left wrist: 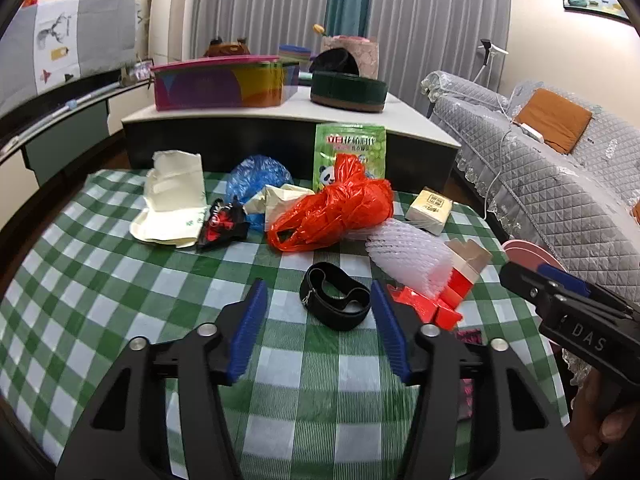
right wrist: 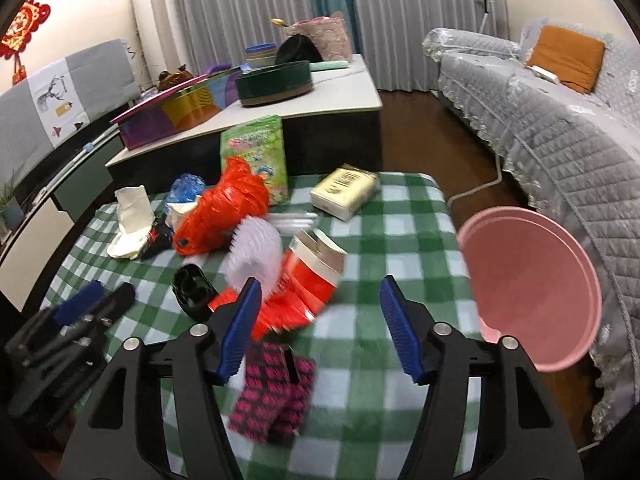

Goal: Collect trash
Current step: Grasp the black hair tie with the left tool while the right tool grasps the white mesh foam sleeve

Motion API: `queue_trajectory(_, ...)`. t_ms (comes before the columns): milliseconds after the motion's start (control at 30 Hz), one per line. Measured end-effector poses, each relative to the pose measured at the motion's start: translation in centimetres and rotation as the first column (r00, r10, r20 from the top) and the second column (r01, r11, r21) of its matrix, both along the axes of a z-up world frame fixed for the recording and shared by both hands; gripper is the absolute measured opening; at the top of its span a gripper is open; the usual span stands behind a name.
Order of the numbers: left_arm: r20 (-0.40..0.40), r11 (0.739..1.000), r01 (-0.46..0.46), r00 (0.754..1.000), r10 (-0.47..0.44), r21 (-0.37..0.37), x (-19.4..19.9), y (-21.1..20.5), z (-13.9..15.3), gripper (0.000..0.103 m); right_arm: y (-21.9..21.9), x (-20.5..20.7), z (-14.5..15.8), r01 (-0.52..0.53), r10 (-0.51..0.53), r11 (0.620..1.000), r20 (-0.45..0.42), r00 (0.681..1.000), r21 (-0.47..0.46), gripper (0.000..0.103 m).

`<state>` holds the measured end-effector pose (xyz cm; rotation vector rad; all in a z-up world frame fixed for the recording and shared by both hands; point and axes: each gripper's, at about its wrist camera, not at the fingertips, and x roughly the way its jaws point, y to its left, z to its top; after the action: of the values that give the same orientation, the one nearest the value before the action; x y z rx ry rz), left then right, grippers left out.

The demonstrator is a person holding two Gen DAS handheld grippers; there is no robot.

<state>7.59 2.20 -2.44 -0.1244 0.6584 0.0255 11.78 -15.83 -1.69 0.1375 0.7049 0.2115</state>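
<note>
Trash lay heaped at twelve o'clock on the checked worktop [left wrist: 120, 280], red plastic bag [left wrist: 336, 210] central. Both the left hand-held gripper [left wrist: 318, 304] and the right hand-held gripper [right wrist: 320, 300] hung wide and empty, seemingly choosing a piece. Pink basin [right wrist: 532, 284] waited at three o'clock off the edge, likely for receiving it.

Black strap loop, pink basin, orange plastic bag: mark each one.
black strap loop [left wrist: 335, 300]: left wrist view, on its near band.
pink basin [right wrist: 532, 280]: right wrist view, on its inner wall.
orange plastic bag [left wrist: 336, 212]: left wrist view, on the crumpled middle.
</note>
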Motion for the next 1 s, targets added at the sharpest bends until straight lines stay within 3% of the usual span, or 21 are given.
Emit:
queue_trajectory(367, -0.086, 0.998, -0.025, 0.996, 0.019, -0.066, 4.7, 0.5, -3.2, 0.041, 2.9, 4.1, -1.5, -0.090, 0.092, 0.994, -0.037, 0.995, 0.063, 0.049)
queue_trajectory(667, -0.159, 0.994, -0.042, 0.987, 0.026, -0.099, 5.6, 0.7, -4.7, 0.031, 3.7, 4.8, -2.9, -0.135, 0.140, 0.988, -0.073, 0.988, 0.069, 0.024)
queue_trajectory(800, -0.176, 0.995, -0.032, 0.984, 0.015, -0.092, 5.7, 0.5, -4.9, 0.019, 3.8, 4.7, -2.8, -0.141, 0.146, 0.988, -0.069, 0.987, 0.064, 0.013)
queue_trajectory(1000, -0.173, 0.997, -0.036, 0.985, 0.025, -0.066, 5.5, 0.5, -4.7, 0.007, 3.7, 3.9, -2.1, -0.141, 0.143, 0.989, -0.034, 0.989, 0.049, 0.011)
